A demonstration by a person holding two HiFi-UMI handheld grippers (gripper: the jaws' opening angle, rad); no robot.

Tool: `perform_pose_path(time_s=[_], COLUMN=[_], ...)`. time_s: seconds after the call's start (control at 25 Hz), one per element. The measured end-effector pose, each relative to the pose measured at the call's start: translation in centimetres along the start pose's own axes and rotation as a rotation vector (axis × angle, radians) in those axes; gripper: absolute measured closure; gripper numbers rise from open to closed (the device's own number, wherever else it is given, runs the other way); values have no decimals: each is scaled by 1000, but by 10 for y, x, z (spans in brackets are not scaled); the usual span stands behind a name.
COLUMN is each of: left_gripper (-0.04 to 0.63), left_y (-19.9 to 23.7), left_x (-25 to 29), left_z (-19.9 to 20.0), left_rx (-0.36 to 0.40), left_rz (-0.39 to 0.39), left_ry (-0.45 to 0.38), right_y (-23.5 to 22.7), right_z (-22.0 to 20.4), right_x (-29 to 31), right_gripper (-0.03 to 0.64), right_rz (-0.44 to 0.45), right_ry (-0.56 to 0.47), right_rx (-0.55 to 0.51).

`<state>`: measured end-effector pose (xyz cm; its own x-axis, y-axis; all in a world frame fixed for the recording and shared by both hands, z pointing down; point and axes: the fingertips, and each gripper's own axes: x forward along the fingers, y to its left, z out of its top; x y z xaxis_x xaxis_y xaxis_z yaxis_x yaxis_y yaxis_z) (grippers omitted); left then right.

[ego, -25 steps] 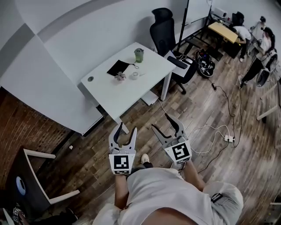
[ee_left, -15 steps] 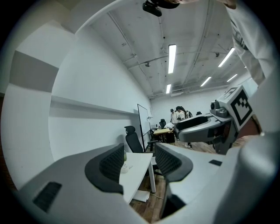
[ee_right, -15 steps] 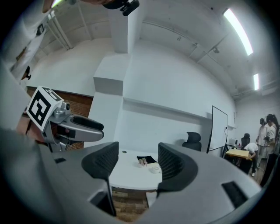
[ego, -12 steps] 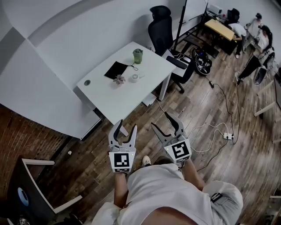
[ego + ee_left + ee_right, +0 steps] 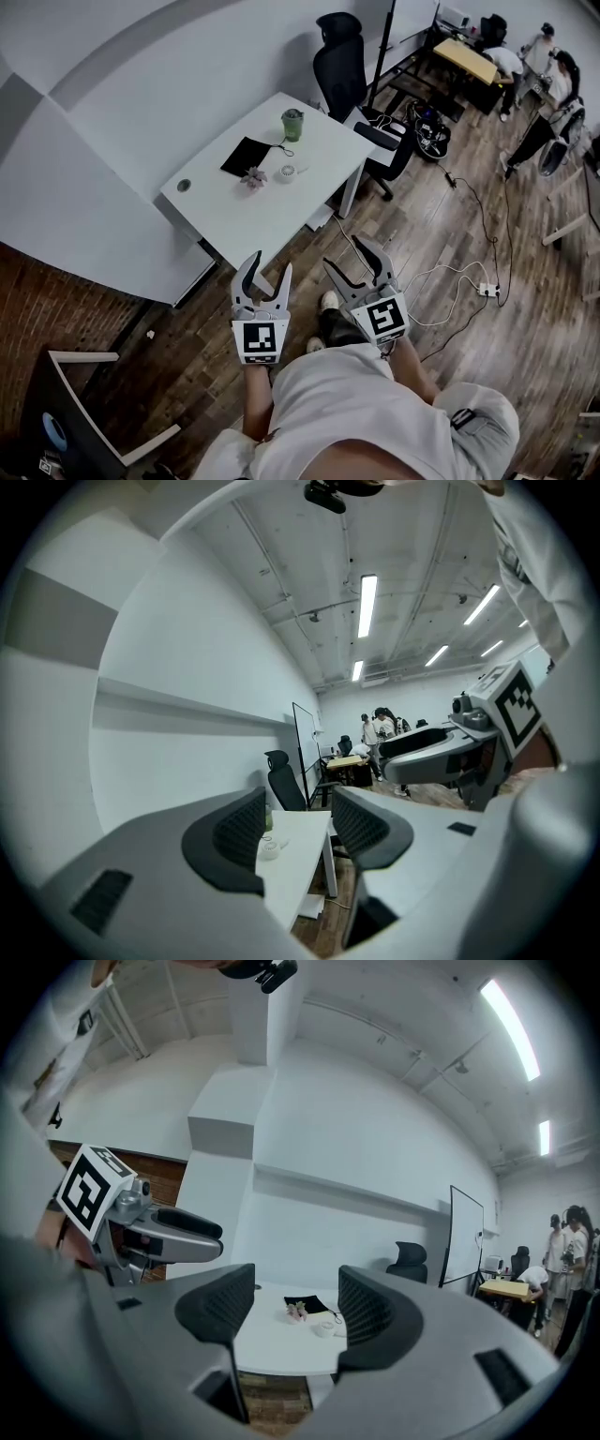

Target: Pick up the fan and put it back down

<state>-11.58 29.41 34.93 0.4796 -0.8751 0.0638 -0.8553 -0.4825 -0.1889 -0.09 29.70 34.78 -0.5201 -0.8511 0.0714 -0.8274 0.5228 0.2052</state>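
Jaws of left gripper (image 5: 268, 267) stand spread, nothing between the pads; same for right gripper (image 5: 349, 258). Both are held side by side. White rectangular desk (image 5: 253, 216) lies ahead of both claws, well apart from them. On it is a small white round corded object (image 5: 286, 172), the fan as far as can be told, sighted through each claw's gap. Just beside it sits a small pinkish item (image 5: 253, 176). Beyond them are a flat black pouch (image 5: 246, 156) and a green lidded cup (image 5: 292, 123).
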Motion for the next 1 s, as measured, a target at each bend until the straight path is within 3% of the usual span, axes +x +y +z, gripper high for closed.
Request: perform_pose_path(time_s=[1.0], left_gripper=[379], left_y=[55], left_x=[163], left_z=[-4], left_rx=[1], left_rz=[42], left_ry=[27], right_y=[-115], right_z=[-18], right_x=[133], right_gripper=[350], right_rz=[52], right_ry=[-4], right_rx=[14])
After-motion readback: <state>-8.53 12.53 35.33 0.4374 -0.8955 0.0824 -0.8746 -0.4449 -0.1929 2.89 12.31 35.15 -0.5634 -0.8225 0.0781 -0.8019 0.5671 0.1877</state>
